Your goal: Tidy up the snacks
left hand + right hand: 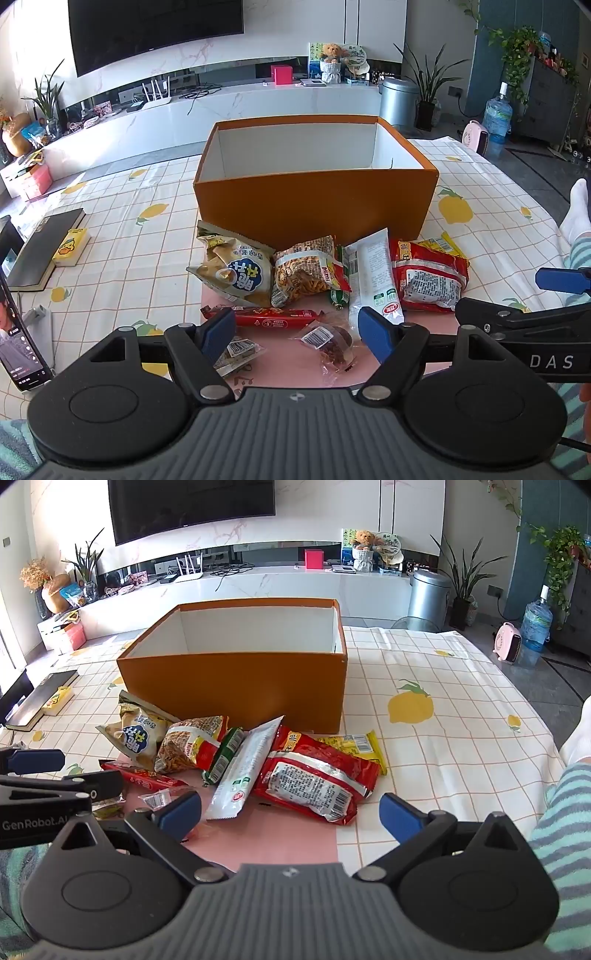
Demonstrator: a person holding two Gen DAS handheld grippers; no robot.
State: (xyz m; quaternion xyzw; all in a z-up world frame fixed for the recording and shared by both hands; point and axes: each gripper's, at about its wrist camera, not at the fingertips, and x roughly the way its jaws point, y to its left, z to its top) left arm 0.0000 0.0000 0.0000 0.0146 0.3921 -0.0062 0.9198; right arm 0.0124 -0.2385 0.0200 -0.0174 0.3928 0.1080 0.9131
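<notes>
Both wrist cameras look forward and steeply down along their jaws, close over the near edge of the surface (122, 236). The left view sits left of the right. Both share the orange box (314, 214), the snack pile (258, 768) and the far wall.

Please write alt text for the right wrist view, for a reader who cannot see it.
An open right gripper hovers over a pile of snack packets, nearest a large red crinkled bag, on a lemon-print tablecloth. Behind stands an open orange cardboard box.
</notes>
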